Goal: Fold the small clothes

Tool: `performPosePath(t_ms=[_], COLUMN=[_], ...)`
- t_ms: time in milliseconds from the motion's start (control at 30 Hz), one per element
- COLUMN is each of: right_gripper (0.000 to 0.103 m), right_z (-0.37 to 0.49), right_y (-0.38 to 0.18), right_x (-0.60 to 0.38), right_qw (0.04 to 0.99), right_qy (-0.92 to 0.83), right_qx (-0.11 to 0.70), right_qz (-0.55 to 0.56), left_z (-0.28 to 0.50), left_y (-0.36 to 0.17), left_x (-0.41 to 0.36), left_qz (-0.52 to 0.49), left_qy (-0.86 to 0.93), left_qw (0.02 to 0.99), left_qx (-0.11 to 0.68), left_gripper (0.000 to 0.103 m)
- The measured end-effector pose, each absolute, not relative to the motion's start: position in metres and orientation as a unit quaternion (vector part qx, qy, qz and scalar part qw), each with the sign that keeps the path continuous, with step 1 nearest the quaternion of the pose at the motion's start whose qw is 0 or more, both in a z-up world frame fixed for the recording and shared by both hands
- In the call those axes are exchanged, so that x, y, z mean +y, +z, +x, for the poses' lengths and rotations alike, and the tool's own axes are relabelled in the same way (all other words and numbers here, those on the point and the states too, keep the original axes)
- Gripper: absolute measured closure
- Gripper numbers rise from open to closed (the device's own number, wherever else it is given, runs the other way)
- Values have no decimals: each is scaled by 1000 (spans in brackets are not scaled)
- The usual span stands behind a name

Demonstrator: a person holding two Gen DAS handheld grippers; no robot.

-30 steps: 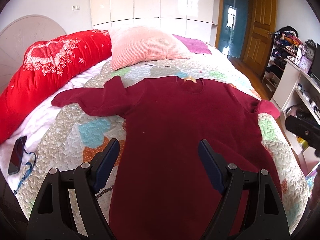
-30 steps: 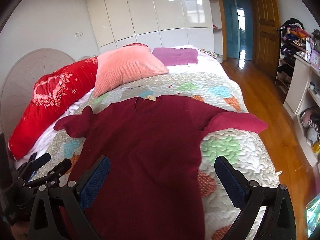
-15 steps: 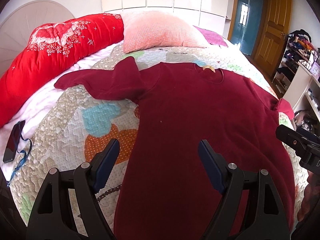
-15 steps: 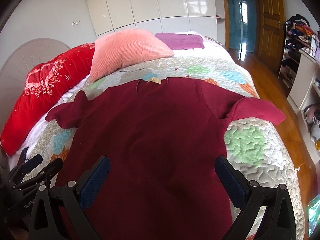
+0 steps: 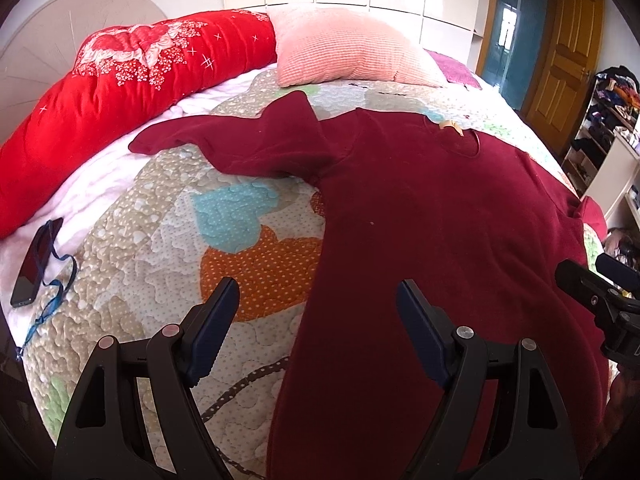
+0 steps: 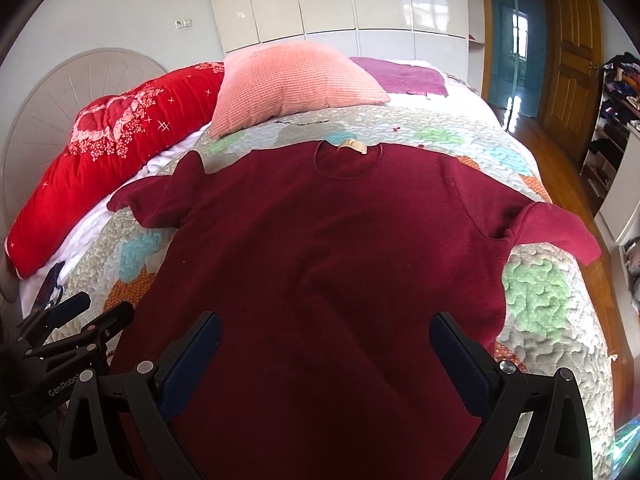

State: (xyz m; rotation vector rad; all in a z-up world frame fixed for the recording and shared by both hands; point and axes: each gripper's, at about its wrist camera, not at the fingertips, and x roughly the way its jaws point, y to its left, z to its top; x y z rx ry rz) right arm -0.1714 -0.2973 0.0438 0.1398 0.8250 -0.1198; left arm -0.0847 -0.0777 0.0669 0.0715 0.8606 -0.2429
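Note:
A dark red sweater [image 5: 432,216] lies flat on the quilted bed, neck label away from me, both sleeves spread out; it also shows in the right wrist view [image 6: 332,248]. My left gripper [image 5: 318,300] is open and empty above the sweater's left side edge near the hem. My right gripper [image 6: 325,334] is open and empty above the sweater's lower middle. The left sleeve [image 5: 240,144] reaches toward the red bolster. The right sleeve [image 6: 556,228] hangs near the bed's right edge.
A patchwork quilt [image 5: 208,240] covers the bed. A red bolster [image 5: 100,92] and a pink pillow [image 6: 292,80] lie at the head. A phone with a blue cord [image 5: 36,260] lies at the left edge. Shelves [image 6: 616,132] and wooden floor are to the right.
Both grippers have moved forward and lower over the sweater, the left one also shifting left toward the sweater's edge. The sweater has not moved. Both jaws stay open.

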Motion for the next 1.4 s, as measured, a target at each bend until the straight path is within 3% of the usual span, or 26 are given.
performPosePath(t_ms=[867, 1400], right_gripper=[0, 2], right_z=[-129, -61], right_y=[19, 1], right_x=[-265, -253], right_qw=[902, 908], right_qy=[-42, -48], right_qx=[427, 415], right_qz=[49, 35], left_z=[-64, 49], left_y=[48, 63], left_x=[-64, 16], left_qz=[28, -38], left_qy=[-110, -19], left_qw=[893, 901], left_qx=[436, 433], left_gripper=[22, 22])
